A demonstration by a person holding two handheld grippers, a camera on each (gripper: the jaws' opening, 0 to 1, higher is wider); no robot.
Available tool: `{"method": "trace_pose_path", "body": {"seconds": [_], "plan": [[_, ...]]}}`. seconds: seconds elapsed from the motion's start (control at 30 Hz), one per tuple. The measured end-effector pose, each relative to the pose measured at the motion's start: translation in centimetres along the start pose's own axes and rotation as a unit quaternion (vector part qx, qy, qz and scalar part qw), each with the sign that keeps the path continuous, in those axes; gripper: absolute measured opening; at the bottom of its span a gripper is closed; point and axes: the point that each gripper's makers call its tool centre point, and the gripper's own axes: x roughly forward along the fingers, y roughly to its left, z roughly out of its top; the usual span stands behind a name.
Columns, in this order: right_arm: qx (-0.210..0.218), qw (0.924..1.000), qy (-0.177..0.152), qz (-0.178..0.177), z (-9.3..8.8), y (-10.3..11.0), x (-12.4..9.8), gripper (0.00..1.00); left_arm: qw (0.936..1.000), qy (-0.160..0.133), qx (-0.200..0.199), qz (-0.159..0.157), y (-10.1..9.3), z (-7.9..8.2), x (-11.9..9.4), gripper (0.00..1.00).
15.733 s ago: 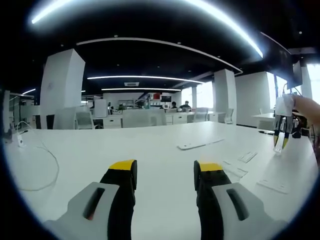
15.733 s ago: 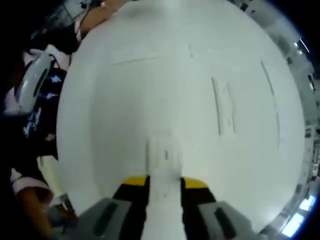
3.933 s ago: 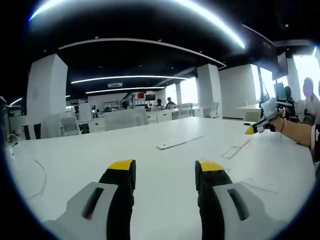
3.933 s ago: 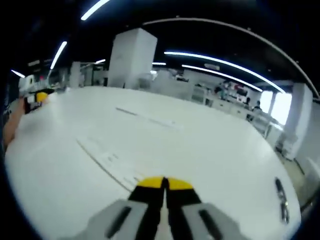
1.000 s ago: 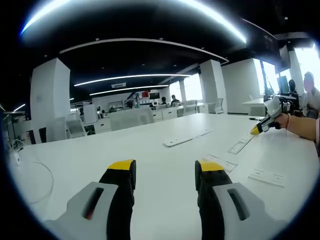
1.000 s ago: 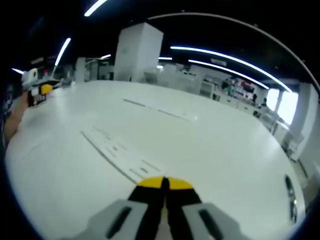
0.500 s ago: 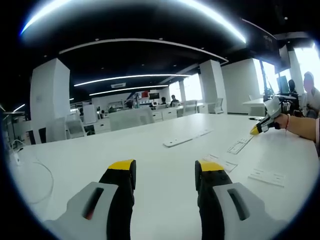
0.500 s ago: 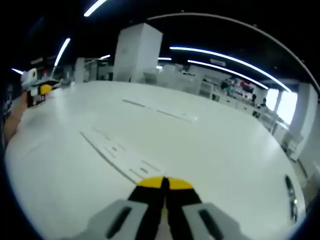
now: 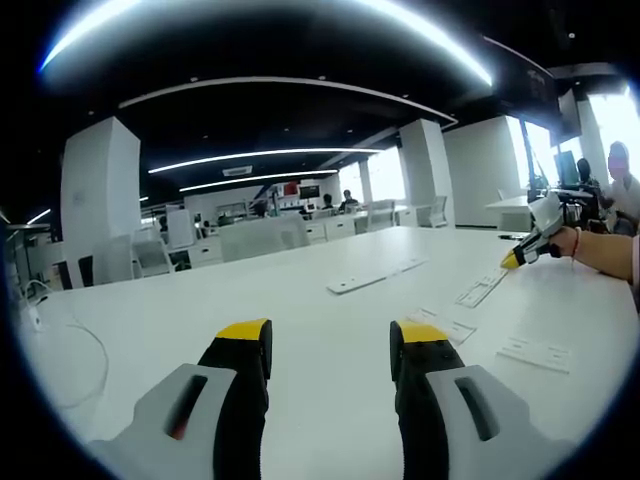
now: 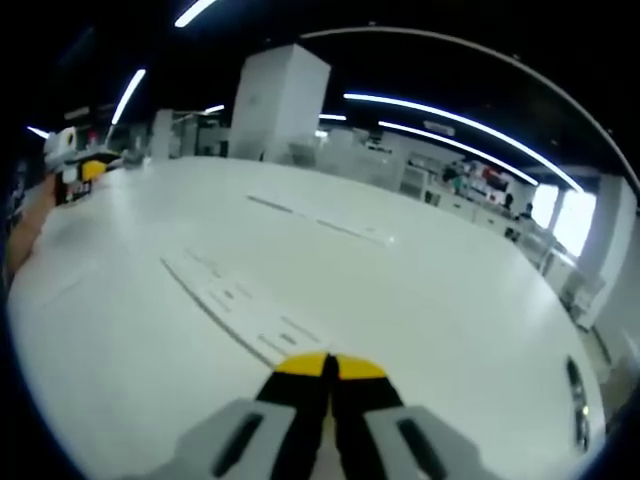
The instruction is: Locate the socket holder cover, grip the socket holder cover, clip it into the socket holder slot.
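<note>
Seemingly socket holder [image 10: 236,310] long axis runs diagonally from closed right gripper [image 10: 328,366].

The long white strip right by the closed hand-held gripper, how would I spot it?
Start at the big white table. Find the right hand-held gripper with yellow tips pressed together. The long white strip runs away from those tips, much longer than the small flat pieces nearby.
</note>
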Motion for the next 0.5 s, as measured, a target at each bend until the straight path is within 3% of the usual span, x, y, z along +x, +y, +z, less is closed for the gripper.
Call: {"method": "trace_pose_path", "body": {"seconds": [0.5], "plan": [[0.004,1.0000,-0.002,0.004,0.04,-0.08,0.07,0.04,1.0000,0.001,0.000,-0.001,0.10,-0.03,0.06,0.48]]}}
